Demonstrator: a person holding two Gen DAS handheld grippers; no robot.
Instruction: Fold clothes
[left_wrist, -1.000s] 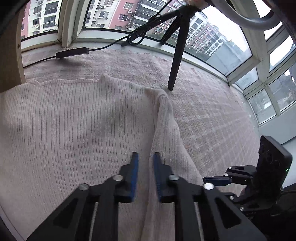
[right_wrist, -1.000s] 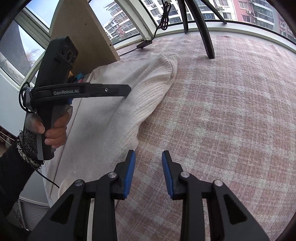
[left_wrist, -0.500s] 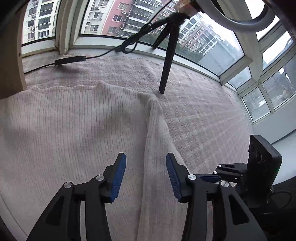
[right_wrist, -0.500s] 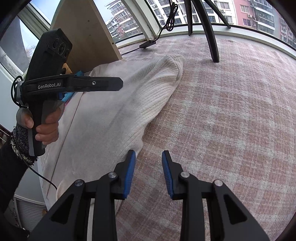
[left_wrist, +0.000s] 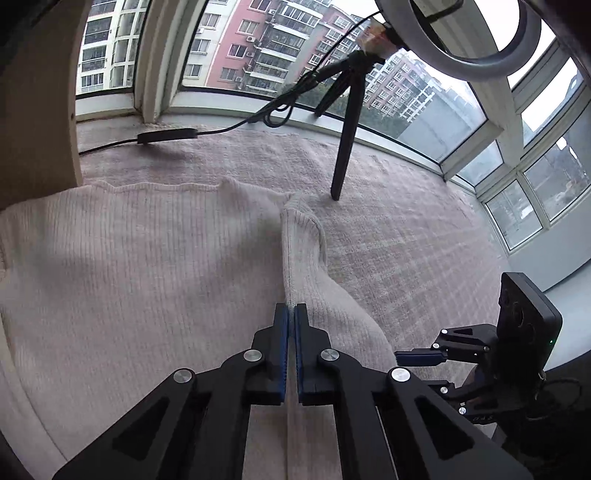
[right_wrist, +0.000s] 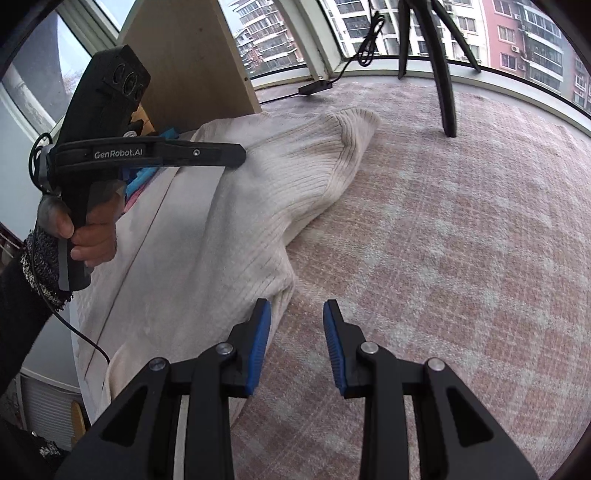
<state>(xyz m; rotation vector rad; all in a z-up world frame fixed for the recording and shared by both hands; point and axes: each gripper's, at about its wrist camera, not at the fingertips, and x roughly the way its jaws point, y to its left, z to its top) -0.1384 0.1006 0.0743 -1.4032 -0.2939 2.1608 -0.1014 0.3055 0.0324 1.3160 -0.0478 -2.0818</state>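
A cream ribbed sweater (left_wrist: 147, 266) lies flat on a pink checked cloth, its sleeve (left_wrist: 306, 258) folded along the right side. My left gripper (left_wrist: 290, 314) is shut, with its tips at the sleeve's inner edge; whether fabric is pinched I cannot tell. In the right wrist view the sweater (right_wrist: 236, 229) lies at left, with the left gripper (right_wrist: 207, 157) held above it. My right gripper (right_wrist: 297, 321) is open and empty, its left finger beside the sweater's edge, over the cloth.
A black tripod leg (left_wrist: 345, 147) stands on the cloth (right_wrist: 461, 240) just beyond the sweater's shoulder. A cable with an inline box (left_wrist: 166, 134) runs along the window sill. A wooden panel (right_wrist: 192, 62) stands at the far left.
My left gripper opened wide half a second ago and has now closed at the sleeve's inner edge. The right gripper stayed open and shifted slightly forward.
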